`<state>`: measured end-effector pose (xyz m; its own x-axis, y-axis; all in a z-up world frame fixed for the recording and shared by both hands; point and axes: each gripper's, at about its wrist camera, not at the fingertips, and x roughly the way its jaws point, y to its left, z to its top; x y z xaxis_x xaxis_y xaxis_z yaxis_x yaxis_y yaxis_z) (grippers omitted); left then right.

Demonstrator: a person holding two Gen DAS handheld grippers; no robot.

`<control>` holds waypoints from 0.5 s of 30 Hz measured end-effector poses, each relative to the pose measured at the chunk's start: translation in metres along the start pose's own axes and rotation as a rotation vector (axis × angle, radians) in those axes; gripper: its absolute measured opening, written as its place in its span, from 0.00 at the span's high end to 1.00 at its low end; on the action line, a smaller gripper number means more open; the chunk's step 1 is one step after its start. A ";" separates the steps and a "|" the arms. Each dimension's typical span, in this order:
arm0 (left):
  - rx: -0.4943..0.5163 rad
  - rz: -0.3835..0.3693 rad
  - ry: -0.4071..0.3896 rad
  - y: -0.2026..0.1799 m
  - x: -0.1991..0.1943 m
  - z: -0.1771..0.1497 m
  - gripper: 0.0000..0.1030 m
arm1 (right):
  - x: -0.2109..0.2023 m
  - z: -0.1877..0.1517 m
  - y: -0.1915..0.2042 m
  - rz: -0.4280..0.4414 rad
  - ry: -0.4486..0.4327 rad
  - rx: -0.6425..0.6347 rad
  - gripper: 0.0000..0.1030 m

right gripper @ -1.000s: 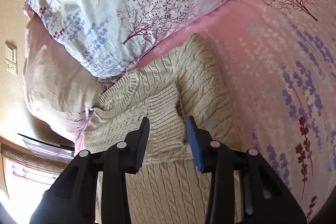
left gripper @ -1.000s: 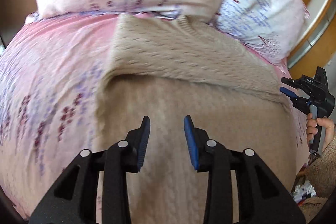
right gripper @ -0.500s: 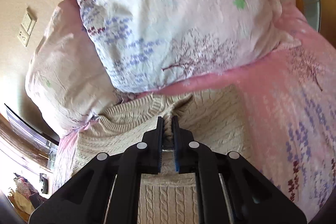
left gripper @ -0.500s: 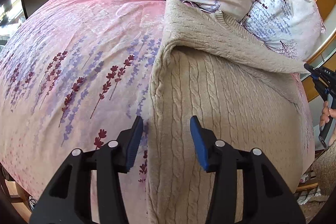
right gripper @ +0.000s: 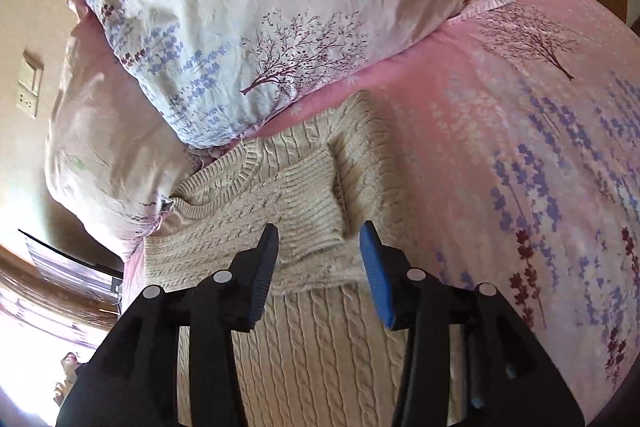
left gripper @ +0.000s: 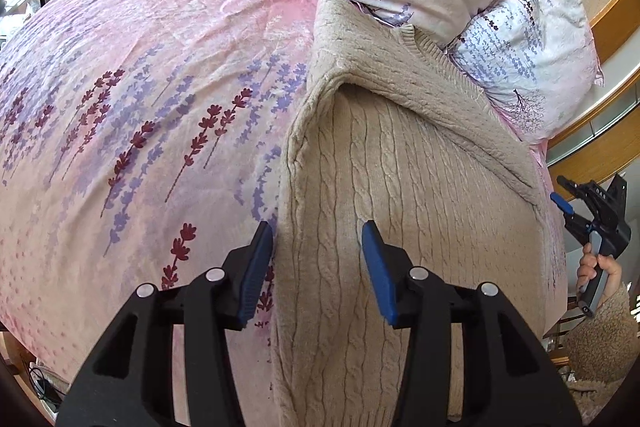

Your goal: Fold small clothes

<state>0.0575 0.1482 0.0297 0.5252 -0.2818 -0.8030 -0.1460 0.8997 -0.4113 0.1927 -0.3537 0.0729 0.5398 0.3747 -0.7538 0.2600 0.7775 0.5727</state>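
Sweater (left gripper: 400,195) lies flat on the bed (left gripper: 160,87) by the pillows (right gripper: 248,27), sleeve (right gripper: 304,203) folded across its chest.
Left gripper (left gripper: 318,261) hovers released over the sweater's side edge, probably for the next fold; right gripper (right gripper: 319,267), jaws just reopened, empty above the sleeve.

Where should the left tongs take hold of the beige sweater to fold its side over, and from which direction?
Probably the long folded left edge of the sweater, where it meets the bedspread. That edge stands as a raised ridge, so one finger can slide under it from the bedspread side while the other lands on top. The left tongs already straddle this edge, open and pointing down.
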 end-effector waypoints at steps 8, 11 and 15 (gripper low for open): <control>-0.033 -0.085 0.046 0.007 -0.005 -0.007 0.57 | -0.038 -0.050 -0.056 0.022 0.136 0.094 0.56; -0.061 -0.136 0.077 0.011 -0.006 -0.013 0.63 | -0.047 -0.071 -0.067 0.068 0.184 0.125 0.56; -0.111 -0.229 0.147 0.015 -0.006 -0.024 0.67 | -0.049 -0.099 -0.065 0.163 0.260 0.144 0.57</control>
<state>0.0321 0.1553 0.0175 0.4289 -0.5263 -0.7342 -0.1328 0.7672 -0.6275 0.0700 -0.3723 0.0403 0.3659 0.6190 -0.6950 0.3074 0.6244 0.7180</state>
